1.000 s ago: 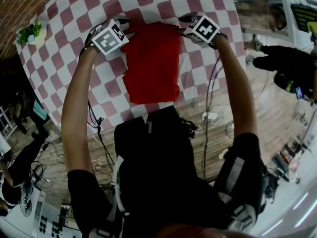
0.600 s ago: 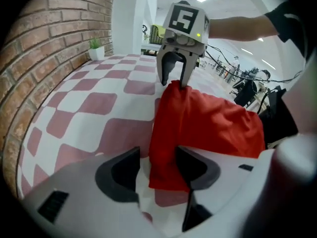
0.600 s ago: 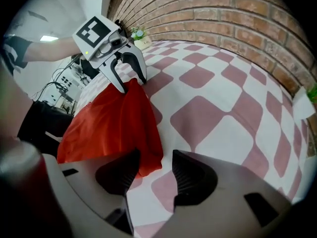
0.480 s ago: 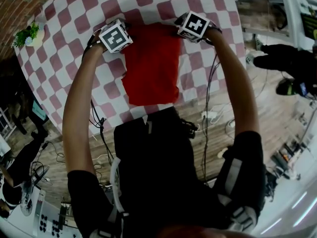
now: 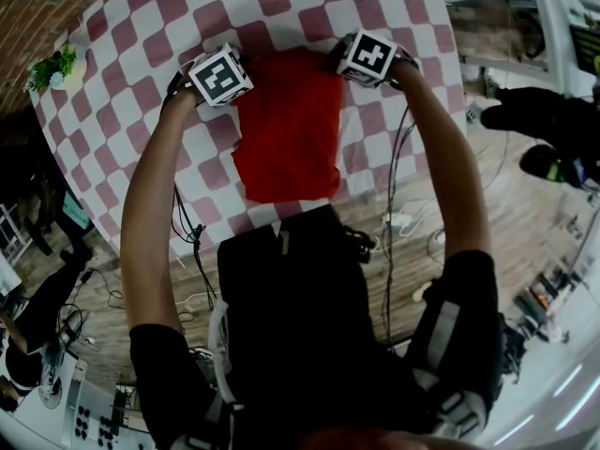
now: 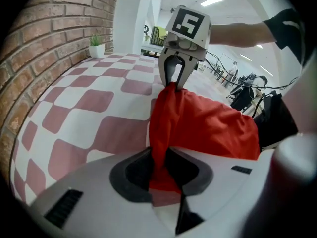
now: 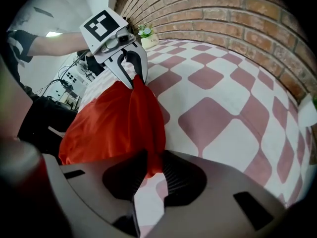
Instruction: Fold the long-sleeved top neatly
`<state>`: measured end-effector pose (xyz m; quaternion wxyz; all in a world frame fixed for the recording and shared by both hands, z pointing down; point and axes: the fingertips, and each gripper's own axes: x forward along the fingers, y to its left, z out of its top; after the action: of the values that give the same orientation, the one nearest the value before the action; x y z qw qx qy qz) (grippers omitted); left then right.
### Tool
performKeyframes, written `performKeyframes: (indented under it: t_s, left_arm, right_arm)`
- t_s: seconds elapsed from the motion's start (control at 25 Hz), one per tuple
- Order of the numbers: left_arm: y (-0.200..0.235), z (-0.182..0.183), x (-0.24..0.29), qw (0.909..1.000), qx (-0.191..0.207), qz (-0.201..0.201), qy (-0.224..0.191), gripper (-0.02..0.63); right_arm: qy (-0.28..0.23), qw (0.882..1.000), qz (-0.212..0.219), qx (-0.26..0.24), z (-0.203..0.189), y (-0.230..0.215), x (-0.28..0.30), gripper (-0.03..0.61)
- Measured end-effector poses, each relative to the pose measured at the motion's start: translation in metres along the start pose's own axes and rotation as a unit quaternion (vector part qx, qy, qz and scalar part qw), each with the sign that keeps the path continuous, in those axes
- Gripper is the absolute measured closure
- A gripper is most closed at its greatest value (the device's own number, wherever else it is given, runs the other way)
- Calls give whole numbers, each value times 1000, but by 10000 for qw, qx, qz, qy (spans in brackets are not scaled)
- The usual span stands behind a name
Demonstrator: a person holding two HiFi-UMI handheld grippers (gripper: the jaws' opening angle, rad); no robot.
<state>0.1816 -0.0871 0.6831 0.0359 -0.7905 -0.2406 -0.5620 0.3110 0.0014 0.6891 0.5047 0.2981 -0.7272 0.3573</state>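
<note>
1. Currently, the red long-sleeved fabric top (image 5: 286,129) is laid on the pink-and-white checked table (image 5: 141,26) as a narrow rectangle; the sleeves are judged already folded in.
2. Its far corners are pinched: the jaws of the left gripper (image 6: 164,168) and the right gripper (image 7: 148,175) are closing on the cloth.
3. A crosswise fold is judged outstanding.

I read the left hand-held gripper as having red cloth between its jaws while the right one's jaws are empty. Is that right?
Not quite: the right hand-held gripper also has the red top between its jaws, which are closing on it, as the right gripper view shows. The left hand-held gripper does have red cloth between its closing jaws.
</note>
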Motion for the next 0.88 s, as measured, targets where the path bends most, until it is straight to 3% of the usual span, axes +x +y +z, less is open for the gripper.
performKeyframes:
  t_s: [0.2,0.4,0.6,0.88]
  left_arm:
    - [6,2,-9,9982,-401,43,-438,555]
    - [23,-2,-15,9969,-460,459,-440,557]
    - [48,-1,-28,9900,-460,1202,-585,558]
    - [72,17,-76,9656,-122,2487,-750,560]
  right_arm:
    - [-167,9995,-260,109,4,-11,-6,503]
    - [-264,9989,-390,87,29,-7,-18,509]
    - [-368,9926,-1147,-154,42,-37,-32,512]
    - [-792,9697,-2235,-590,76,-65,-76,513]
